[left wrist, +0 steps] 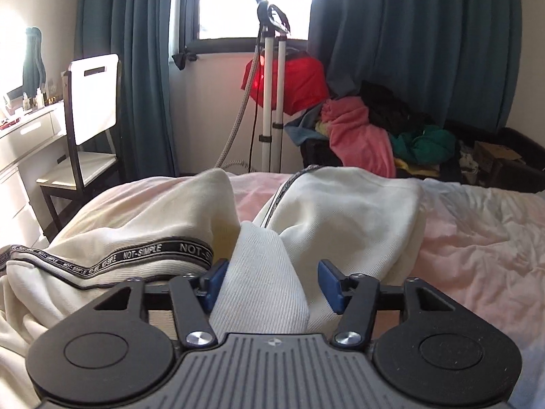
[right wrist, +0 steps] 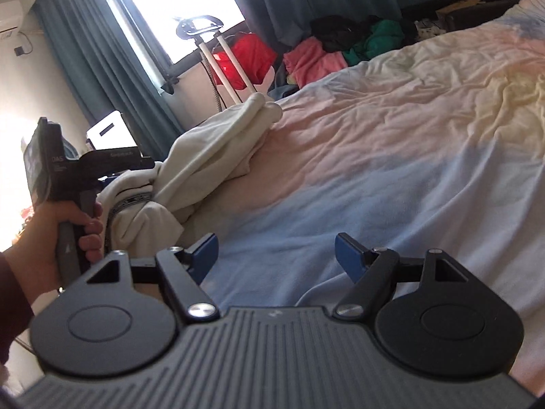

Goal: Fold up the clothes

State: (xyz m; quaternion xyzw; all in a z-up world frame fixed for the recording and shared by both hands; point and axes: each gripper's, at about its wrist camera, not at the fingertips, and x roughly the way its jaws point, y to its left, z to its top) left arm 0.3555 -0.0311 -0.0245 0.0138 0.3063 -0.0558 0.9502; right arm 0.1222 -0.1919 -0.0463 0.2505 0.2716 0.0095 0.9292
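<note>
Left wrist view shows my left tool (left wrist: 270, 281) with its blue fingers (left wrist: 214, 281) apart, and a ribbed fold of the cream garment (left wrist: 146, 225) lies between them, not clamped. This garment lies crumpled on the bed (left wrist: 477, 238), near its left edge. My right tool (right wrist: 276, 255) is also spread apart, above bare bed sheet. A dark basket (left wrist: 320, 153) behind the bed holds pink, green and black clothes (left wrist: 357, 129).
</note>
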